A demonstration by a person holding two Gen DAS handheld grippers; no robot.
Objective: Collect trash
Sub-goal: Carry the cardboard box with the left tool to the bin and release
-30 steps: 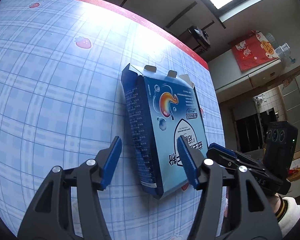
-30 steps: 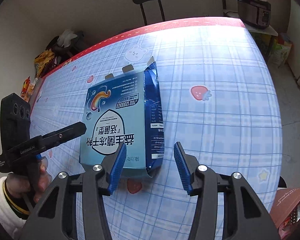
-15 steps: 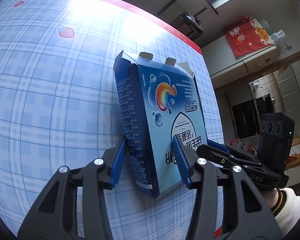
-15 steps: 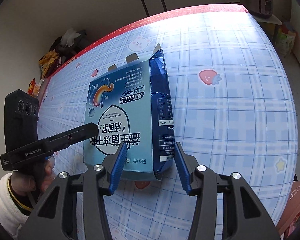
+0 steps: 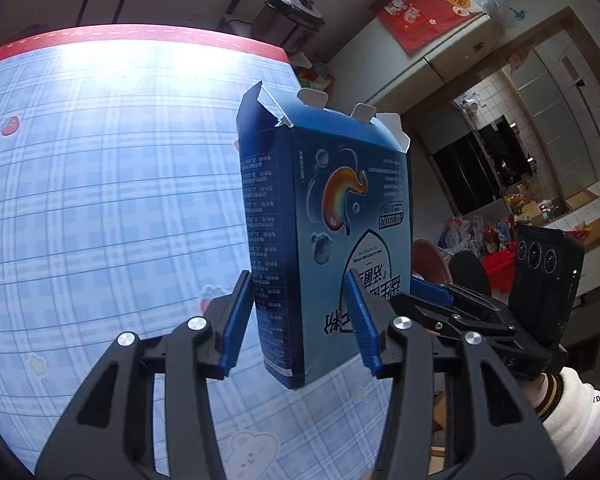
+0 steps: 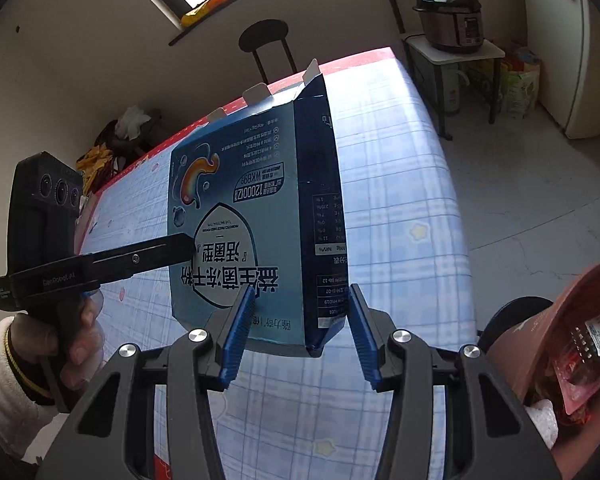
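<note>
One blue carton [image 5: 332,216] hung above the bench [image 5: 100,184], its lower end between both pairs of jaws. The left gripper [image 5: 300,328] and right gripper [image 6: 300,332] each clamped it. One bin [image 6: 560,340] stood right of the right jaws.

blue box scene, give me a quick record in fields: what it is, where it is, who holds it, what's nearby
item: blue box, cardboard, flaps open at its far end
position: off the table, not touching it
left gripper: shut on the box's near end, one finger on each side
right gripper: shut on the same near end
table cover: blue plaid cloth, red edge
nearby: brown bin with wrappers inside, at the right in the right wrist view
background: pressure cooker on a side stand
</note>
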